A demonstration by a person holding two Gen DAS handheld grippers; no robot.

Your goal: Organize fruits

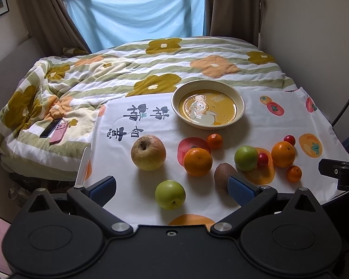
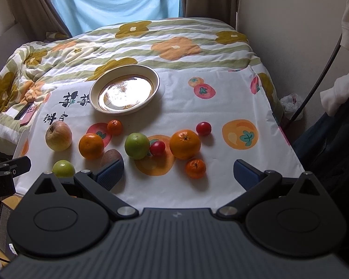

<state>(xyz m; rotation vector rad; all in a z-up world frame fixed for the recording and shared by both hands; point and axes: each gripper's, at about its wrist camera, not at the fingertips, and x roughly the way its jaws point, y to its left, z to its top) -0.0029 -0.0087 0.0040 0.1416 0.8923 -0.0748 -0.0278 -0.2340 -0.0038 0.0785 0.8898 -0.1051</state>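
Fruits lie loose on a white printed cloth (image 1: pixel 263 125): a yellow-red apple (image 1: pixel 148 152), a green apple (image 1: pixel 170 194), a second green apple (image 1: pixel 246 158), two large oranges (image 1: pixel 197 161) (image 1: pixel 283 154), small mandarins (image 1: pixel 214 141) (image 1: pixel 294 174), a kiwi (image 1: pixel 224 174) and two cherry tomatoes (image 1: pixel 263 159) (image 1: pixel 289 140). An empty cream bowl (image 1: pixel 208 104) with a yellow cartoon base stands behind them. My left gripper (image 1: pixel 172 189) is open, low, around the near green apple. My right gripper (image 2: pixel 178 173) is open, with a small mandarin (image 2: pixel 195 168) between its fingers.
The cloth lies on a flowered quilt (image 1: pixel 118 74). Two phones (image 1: pixel 55 131) lie on the quilt at the left. A wall stands at the right, a curtained window behind. A dark cable (image 2: pixel 318 81) hangs at the right.
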